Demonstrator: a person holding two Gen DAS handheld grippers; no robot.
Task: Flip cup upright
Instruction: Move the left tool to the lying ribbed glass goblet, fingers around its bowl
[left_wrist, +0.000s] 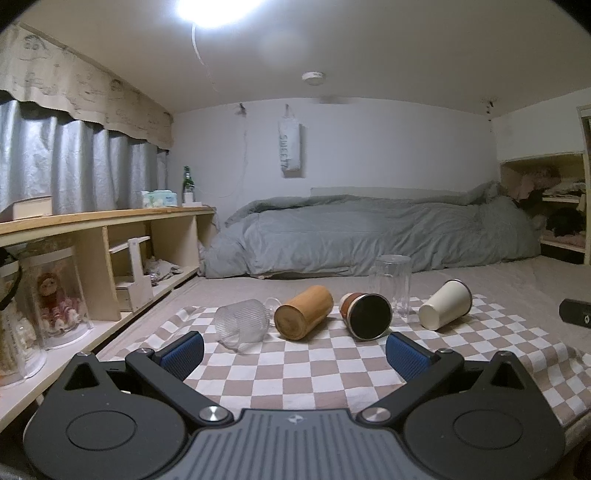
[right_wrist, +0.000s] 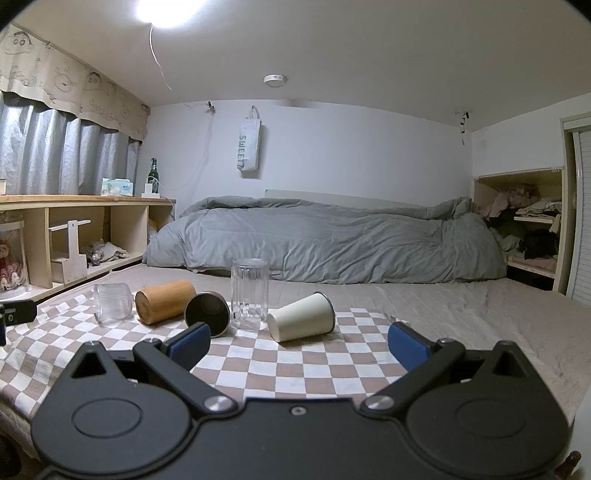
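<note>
So there's a row of five cups on a brown-and-white checkered cloth (left_wrist: 295, 365) spread over a bed, and four of them are knocked over. Going left to right in the left wrist view: a ribbed clear glass (left_wrist: 242, 326) on its side, a wooden cup (left_wrist: 303, 312) on its side just beside it with its flat base facing the camera, a brown mug with a black inside (left_wrist: 365, 315) lying with its mouth toward the camera, a tall clear glass (left_wrist: 392, 290) that's the only one standing up, and a cream metal cup (left_wrist: 445, 304) tipped over at the right end, base toward the camera. The tall glass sits a bit behind the others, between the brown mug and the cream cup. The left claw (left_wrist: 294, 356) is wide open, holding nothing, hovering over the cloth close in front of the wooden cup and brown mug. The right claw (right_wrist: 298, 345) is wide open and empty too, with the cream cup right ahead of it and its left finger pad (right_wrist: 190, 345) overlapping the brown mug in the picture. A rumpled grey duvet (right_wrist: 325, 240) lies along the far wall behind everything, and a low wooden shelf (left_wrist: 110, 218) runs along the left side.
</note>
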